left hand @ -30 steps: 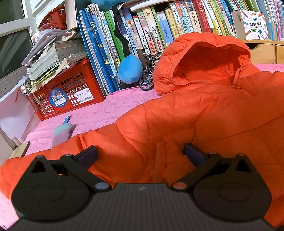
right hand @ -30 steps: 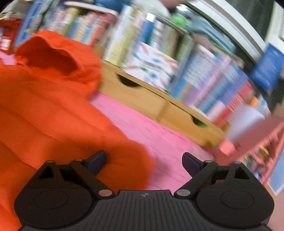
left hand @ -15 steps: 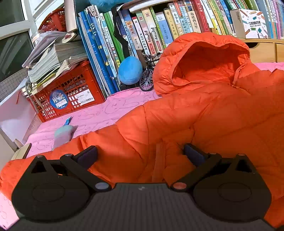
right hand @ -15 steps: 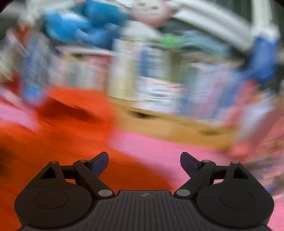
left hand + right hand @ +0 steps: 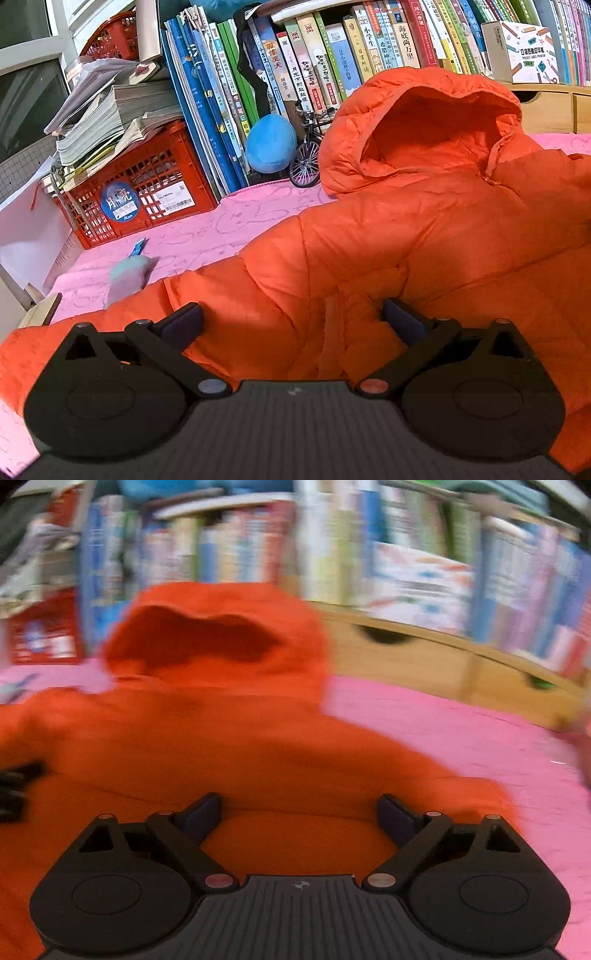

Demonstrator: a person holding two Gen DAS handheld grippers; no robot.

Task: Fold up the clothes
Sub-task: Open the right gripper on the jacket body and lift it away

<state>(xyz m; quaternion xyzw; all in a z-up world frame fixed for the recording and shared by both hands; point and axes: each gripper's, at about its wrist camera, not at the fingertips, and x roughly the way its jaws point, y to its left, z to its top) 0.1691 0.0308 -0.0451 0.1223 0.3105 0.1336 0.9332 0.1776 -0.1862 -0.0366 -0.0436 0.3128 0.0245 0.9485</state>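
Orange hooded jacket (image 5: 424, 236) spread on pink cloth (image 5: 229, 229) across frame centre, hood toward books (image 5: 332, 62) at top, left gripper (image 5: 291, 321) held spread over it, nothing clamped, right gripper (image 5: 299, 812) jaws opening above blurred jacket.

"海底两万里" on a red book spine (image 5: 406, 37); "月亮" on the crate's blue sticker (image 5: 120, 201)

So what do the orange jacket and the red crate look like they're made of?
Orange jacket: looks like thin, slightly shiny synthetic shell over puffy filling, given its stitched quilted panels and soft creases. Red crate: probably rigid moulded plastic, given its even lattice walls.
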